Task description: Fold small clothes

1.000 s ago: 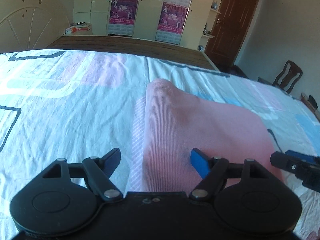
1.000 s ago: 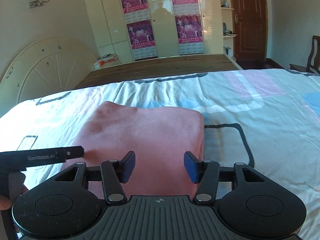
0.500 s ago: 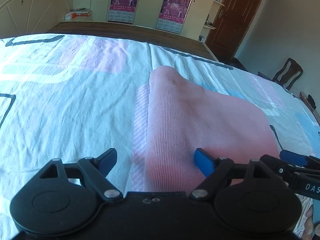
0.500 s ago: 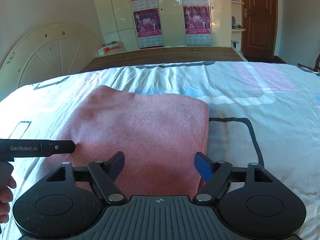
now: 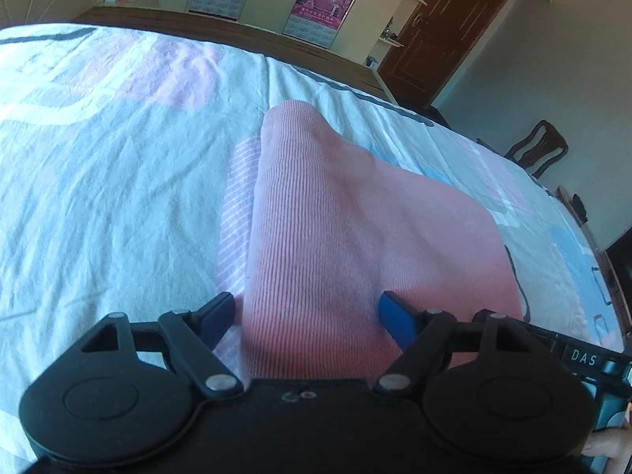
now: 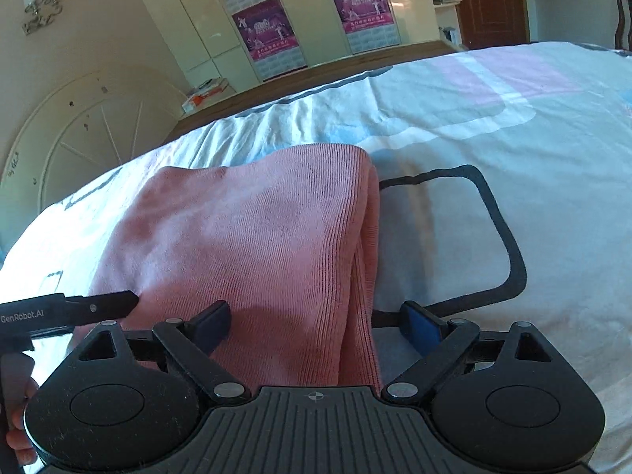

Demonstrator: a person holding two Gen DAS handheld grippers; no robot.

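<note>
Brought nearer since earlier: pink garment (image 6: 252, 237), folded, flat on bed (image 6: 533, 158). Left hand-held gripper (image 5: 306, 310) closing, right hand-held gripper (image 6: 316, 326) opening, each straddling a near edge unpinched. All layers should be caught together.

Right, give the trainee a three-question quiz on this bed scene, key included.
1. True or false: the folded pink ribbed knit garment lies on a wooden table.
2. Which claw straddles the garment's right-hand edge: A the left claw, B the right claw?
3. Fill in: the garment rests on a pale patterned ____.

Key: 1 false, it lies on the sheet. 2 B. 3 bedsheet.
</note>
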